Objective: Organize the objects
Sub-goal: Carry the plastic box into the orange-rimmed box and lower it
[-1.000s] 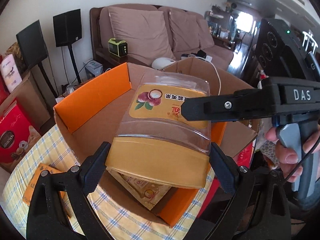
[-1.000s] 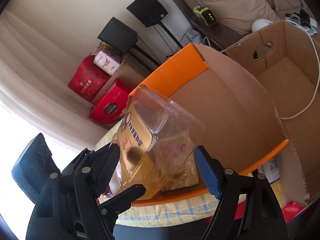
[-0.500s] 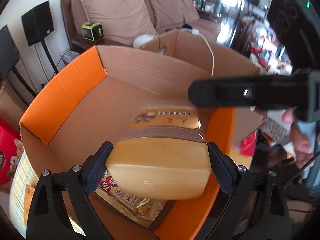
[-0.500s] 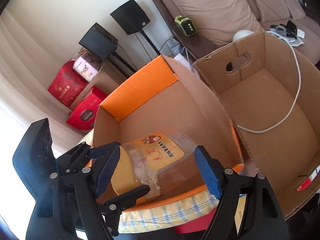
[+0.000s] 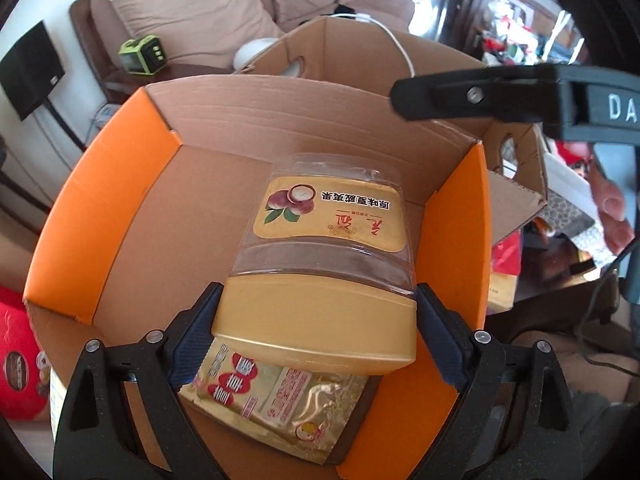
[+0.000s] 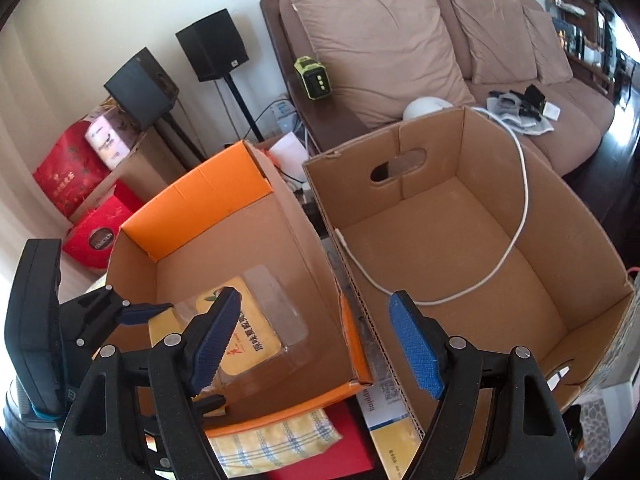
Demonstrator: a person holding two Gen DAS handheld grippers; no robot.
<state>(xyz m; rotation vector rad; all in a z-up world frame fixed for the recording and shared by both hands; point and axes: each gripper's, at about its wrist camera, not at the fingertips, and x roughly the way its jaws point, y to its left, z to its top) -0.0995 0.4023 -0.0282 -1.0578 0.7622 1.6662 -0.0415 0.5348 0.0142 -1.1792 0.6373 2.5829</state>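
Observation:
A clear plastic jar (image 5: 320, 216) with a gold lid and a yellow fruit label lies on its side low inside the orange-flapped cardboard box (image 5: 100, 200). My left gripper (image 5: 316, 328) is shut on its gold lid, one pad against each side. Under the lid lies a gold snack packet (image 5: 280, 404) on the box floor. My right gripper (image 6: 314, 300) stands open with nothing between its fingers, above the wall where the two boxes meet. The right wrist view shows the jar (image 6: 256, 320) in the orange box (image 6: 192, 208), with a left gripper finger (image 6: 140, 310) beside it.
A larger brown cardboard box (image 6: 580, 220) stands right of the orange one, with a white cable (image 6: 516, 216) hanging into it. Behind are a brown sofa (image 6: 380, 40), two black speakers (image 6: 212, 44) and red gift boxes (image 6: 96, 236). A checked cloth (image 6: 276, 440) shows below the boxes.
My left gripper has carried the jar down into the orange box, above the packet. The right gripper has swung right toward the brown box, and the jar no longer shows between its fingers.

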